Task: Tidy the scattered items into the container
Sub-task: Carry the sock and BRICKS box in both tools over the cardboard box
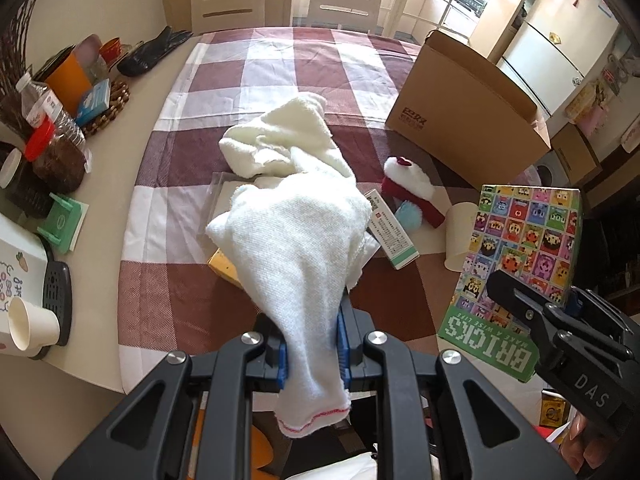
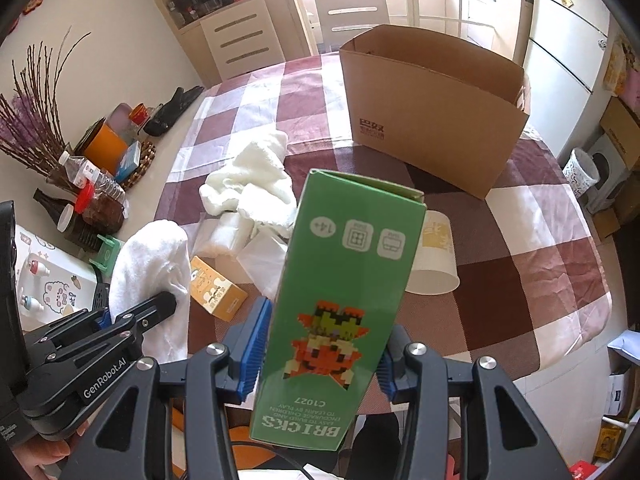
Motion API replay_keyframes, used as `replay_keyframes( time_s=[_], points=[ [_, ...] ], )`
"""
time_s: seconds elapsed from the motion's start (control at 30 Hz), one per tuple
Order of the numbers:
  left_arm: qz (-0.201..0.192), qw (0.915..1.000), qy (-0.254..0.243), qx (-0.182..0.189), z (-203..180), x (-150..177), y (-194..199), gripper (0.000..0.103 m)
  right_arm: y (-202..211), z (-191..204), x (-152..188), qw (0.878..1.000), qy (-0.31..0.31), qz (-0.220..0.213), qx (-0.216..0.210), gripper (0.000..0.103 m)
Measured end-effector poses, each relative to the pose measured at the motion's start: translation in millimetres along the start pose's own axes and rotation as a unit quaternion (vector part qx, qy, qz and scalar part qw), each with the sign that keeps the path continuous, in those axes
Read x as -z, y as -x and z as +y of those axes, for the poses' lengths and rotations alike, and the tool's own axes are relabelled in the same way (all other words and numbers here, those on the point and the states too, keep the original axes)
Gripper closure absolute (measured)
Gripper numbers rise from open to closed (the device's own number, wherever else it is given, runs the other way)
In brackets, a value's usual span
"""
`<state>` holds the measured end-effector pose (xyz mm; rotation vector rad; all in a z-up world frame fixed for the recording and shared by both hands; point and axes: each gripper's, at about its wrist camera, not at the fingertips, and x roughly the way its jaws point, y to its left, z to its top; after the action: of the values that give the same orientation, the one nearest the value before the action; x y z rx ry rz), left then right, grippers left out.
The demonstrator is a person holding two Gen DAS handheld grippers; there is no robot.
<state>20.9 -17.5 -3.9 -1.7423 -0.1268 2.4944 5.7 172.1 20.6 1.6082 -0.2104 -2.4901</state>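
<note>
Right wrist view: my right gripper (image 2: pixel 320 354), jaws pinching the upright BRICKS box (image 2: pixel 340 280), sits nearer the cardboard container (image 2: pixel 432 136) ahead than my left gripper (image 1: pixel 312 346), clamped on the white towel (image 1: pixel 304 248).

My left gripper (image 1: pixel 312 354) points steeply down, its blue pads (image 1: pixel 282 362) clamped tight on a white towel (image 1: pixel 304 248) that hangs between them. My right gripper (image 2: pixel 320 354) also tilts steeply down, jaws set partway apart and pressed against the two sides of a green box (image 2: pixel 344 280), which stands up between them. The two grippers sit side by side, near each other. A bit of my hand (image 2: pixel 36 454) shows behind the left one.
</note>
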Motion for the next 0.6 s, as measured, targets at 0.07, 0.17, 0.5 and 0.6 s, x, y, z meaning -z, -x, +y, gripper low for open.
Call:
replay_keyframes(
  time_s=[0.07,0.17,0.5,0.6],
  points=[
    [-0.001,1.0,-0.003,0.001,-4,-2,0,0.084,2,-2,-1,1.0,-0.002,-0.003,0.002,0.056],
    [-0.004,0.9999,-0.012,0.003,-11,-7,1,0.084,5,-5,-3,1.0,-0.006,-0.007,0.004,0.056],
    [-0.004,0.999,-0.044,0.012,-37,-19,-3,0.084,13,-22,-8,0.999,-0.029,-0.021,0.014,0.056],
    [-0.002,0.9984,-0.054,0.015,-45,-22,-5,0.084,15,-29,-9,0.999,-0.038,-0.025,0.018,0.056]
  ],
)
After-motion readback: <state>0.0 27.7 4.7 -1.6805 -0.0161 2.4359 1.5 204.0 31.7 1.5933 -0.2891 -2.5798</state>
